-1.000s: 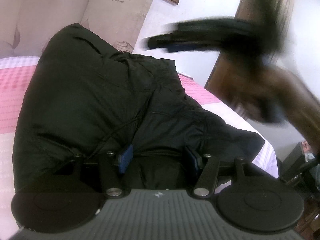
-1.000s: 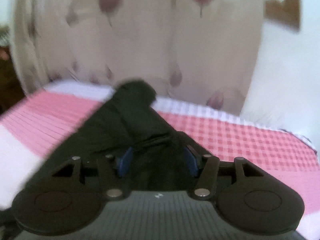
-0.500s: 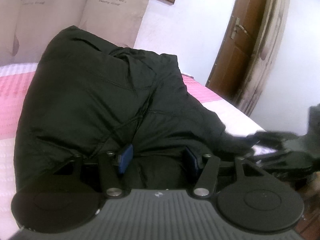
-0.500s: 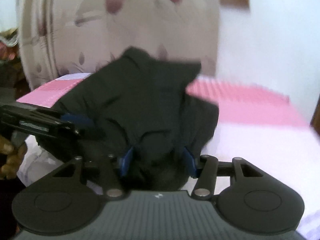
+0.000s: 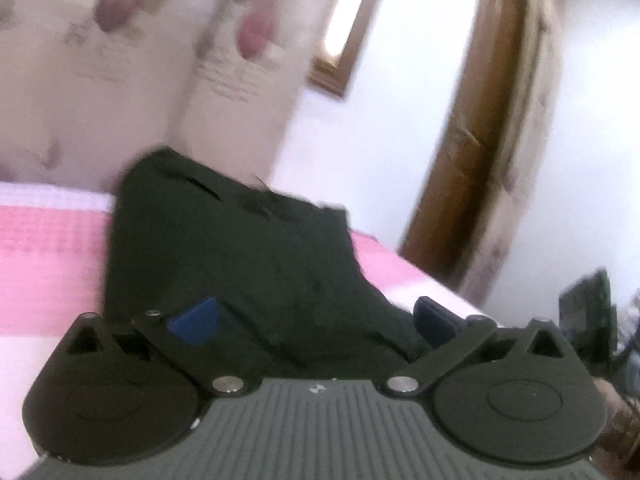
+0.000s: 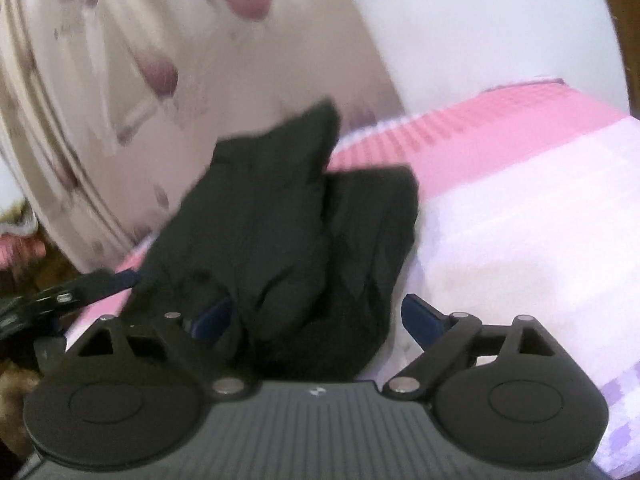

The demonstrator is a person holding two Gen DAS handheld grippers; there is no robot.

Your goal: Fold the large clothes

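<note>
Fabric fills the space ahead of the left gripper in the left wrist view: a black garment lies heaped on the pink checked bedspread, its near edge running in between the two blue fingertips. The jaws are spread wide, with cloth lying between them but not pinched. Beyond the garment, past the far end of the fingers, hangs a pale patterned curtain; off to the gripper's right stand a white wall and a brown wooden door. The picture is blurred, so fine folds cannot be made out.

The right wrist view shows the same garment from its other side, bunched into two lobes that reach down between the right gripper's fingers. These jaws are likewise spread apart; the left blue pad is partly hidden behind cloth, the right pad stands clear of it over the pale part of the bedspread. Only this view shows the left gripper from outside, at the garment's left edge; whether it touches the fabric cannot be told.
</note>
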